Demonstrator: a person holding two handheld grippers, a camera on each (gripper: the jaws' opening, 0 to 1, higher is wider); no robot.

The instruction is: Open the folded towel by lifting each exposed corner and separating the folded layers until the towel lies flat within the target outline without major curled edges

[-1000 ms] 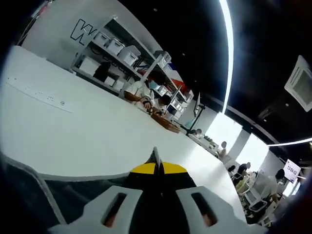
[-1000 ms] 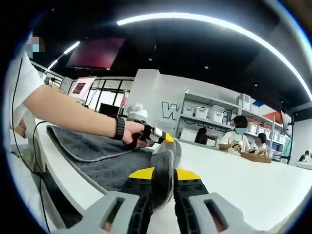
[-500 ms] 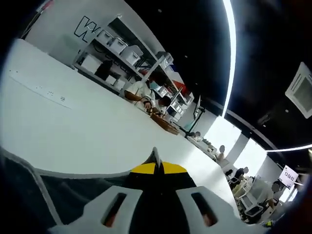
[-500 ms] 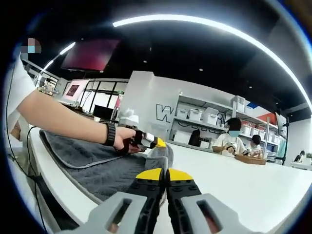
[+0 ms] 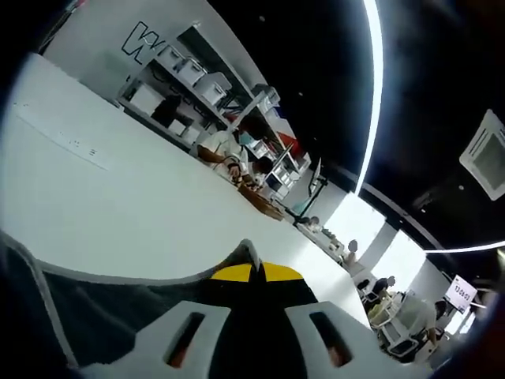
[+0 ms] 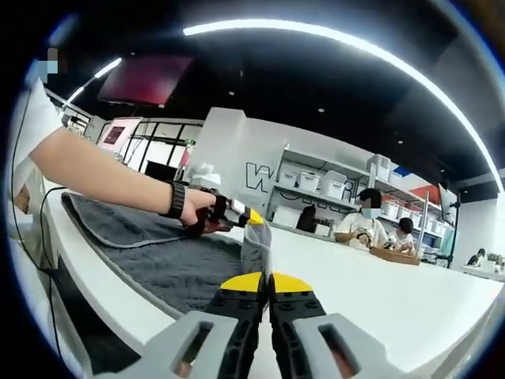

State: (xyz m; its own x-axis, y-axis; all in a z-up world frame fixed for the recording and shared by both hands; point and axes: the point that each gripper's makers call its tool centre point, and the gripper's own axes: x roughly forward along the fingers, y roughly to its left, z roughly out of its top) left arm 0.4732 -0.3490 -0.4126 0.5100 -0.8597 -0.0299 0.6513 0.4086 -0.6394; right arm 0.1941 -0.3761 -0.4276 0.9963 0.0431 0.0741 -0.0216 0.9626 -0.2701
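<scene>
Right gripper [image 6: 263,278] clamped on grey towel [image 6: 170,260] edge, raised off white table [image 6: 379,296]. Left gripper [image 5: 252,272] likewise clamped on towel corner.

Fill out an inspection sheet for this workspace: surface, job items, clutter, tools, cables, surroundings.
Surface: white table, bare beyond the towel.
Job's things: grey towel spread across the table's near side, its far edge lifted into a peak between the two tools.
Clutter: nothing seen.
Tools: right tool shut on the towel's edge; left tool, in a person's hand, also shut on it.
Cables: thin black cable hanging by the person's side.
Surroundings: shelving with white bins, people seated beyond, ceiling light strip.
</scene>
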